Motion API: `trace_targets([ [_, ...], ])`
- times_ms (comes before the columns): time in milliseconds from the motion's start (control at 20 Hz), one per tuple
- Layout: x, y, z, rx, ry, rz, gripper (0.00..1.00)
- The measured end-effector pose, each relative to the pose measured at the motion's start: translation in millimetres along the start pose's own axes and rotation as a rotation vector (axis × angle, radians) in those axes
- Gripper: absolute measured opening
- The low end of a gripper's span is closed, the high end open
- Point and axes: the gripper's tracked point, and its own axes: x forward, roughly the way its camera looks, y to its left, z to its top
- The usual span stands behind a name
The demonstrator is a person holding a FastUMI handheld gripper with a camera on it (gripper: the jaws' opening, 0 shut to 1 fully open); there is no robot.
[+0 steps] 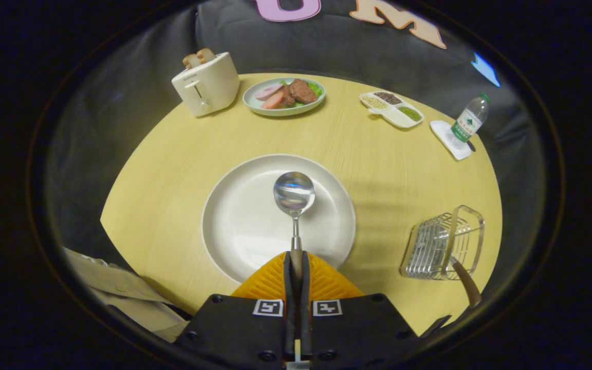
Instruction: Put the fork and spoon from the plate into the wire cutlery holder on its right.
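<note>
Your gripper (296, 267) sits nearest, its two fingers pressed together on the wooden handle of the spoon (294, 203), so the spoon is pinched and not loose. Its long axis runs straight ahead from the fingers, bowl end forward, hanging over the middle of the white plate (234, 216); whether the bowl touches the plate or floats above it, you cannot tell from here. Take the plate as your landmark: the wire cutlery holder (442, 246) stands to the right of it, well apart, on the yellow table (162, 195), and a wooden handle already leans out of its near side (likely the fork (466, 285), though its head is hidden). So the carry goes sideways to the right of the plate, and the spoon probably needs tipping from pointing forward to pointing down into the holder's open top.
</note>
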Motion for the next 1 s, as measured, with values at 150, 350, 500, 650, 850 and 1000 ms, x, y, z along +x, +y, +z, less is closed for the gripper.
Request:
trace_targets([
  [150, -11.0, -10.6, 1.5, 0.001, -0.005, -0.004, 0.07],
  [350, -28.0, -25.2, 5.2, 0.024, -0.013, 0.0, 0.07],
  [500, -42.0, -46.8, 9.0, 0.011, -0.022, -0.031, 0.07],
  [650, -55.4, -67.2, 12.3, 0.013, -0.029, -0.056, 0.07],
  [850, -71.9, -91.7, 12.5, 0.018, -0.026, -0.083, 0.07],
  [1000, -82.5, -109.1, 11.0, 0.016, -0.024, -0.108, 0.07],
])
